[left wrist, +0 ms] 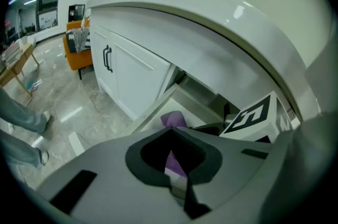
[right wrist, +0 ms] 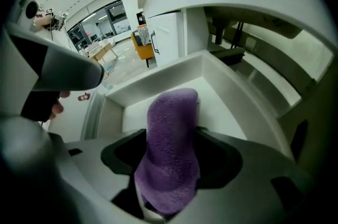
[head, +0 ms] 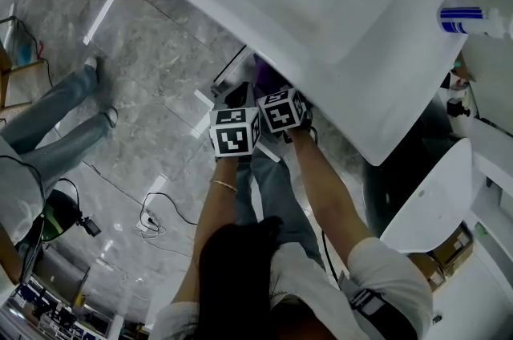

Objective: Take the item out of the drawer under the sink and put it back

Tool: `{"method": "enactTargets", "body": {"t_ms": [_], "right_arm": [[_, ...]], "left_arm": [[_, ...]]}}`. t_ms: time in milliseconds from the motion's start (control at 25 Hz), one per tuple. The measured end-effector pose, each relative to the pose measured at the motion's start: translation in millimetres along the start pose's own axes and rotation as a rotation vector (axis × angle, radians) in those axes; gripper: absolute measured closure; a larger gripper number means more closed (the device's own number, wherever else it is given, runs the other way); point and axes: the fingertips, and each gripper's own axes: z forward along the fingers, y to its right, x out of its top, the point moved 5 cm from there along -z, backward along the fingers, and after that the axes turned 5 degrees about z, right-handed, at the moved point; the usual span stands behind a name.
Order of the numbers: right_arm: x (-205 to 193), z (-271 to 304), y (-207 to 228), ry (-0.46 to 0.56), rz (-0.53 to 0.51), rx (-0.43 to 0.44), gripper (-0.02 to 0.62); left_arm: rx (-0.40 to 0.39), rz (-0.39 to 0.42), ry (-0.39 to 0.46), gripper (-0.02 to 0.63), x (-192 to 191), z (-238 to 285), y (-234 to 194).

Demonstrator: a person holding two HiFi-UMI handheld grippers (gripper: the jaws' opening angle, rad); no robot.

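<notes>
A: the purple cloth (right wrist: 171, 149) is reading as fuzzy fleece, matt, with a nappy pile. The drawer (right wrist: 227, 101) is showing smooth white panels with a satin sheen.

B: agreed. The sink (head: 337, 18) is looking like glossy white ceramic and catching highlights. The floor (head: 152, 66) is showing polished grey veined stone and mirroring ceiling lights.

A: the right gripper (right wrist: 170, 136) shell is looking like smooth matt grey plastic. The cabinet door (left wrist: 132, 80) is showing a smooth white semi-gloss. Its handle (left wrist: 107, 58) is looking dark, probably metal.
</notes>
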Motion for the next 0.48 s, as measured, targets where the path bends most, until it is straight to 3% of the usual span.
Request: {"method": "enactTargets", "body": {"t_ms": [200, 280, 360, 480], "right_arm": [[-2.5, 10.1, 4.4, -0.024, -0.012, -0.053, 0.327], [-2.8, 10.0, 6.2, -0.02, 0.017, -0.061, 0.435], [-3.8, 9.1, 7.0, -0.017, 0.061, -0.05, 0.482], [-3.7, 4.6, 6.2, 0.003, 0.105, -0.038, 0.503]], "left_arm": [[-0.001, 0.003, 0.0, 0.603, 0.8, 0.4, -0.2], [0.0, 0.007, -0.005, 0.603, 0.6, 0.6, -0.2], [-0.002, 0.011, -0.008, 0.603, 0.2, 0.8, 0.0], [-0.009, 0.017, -0.014, 0.603, 0.1, 1.0, 0.7]]}}
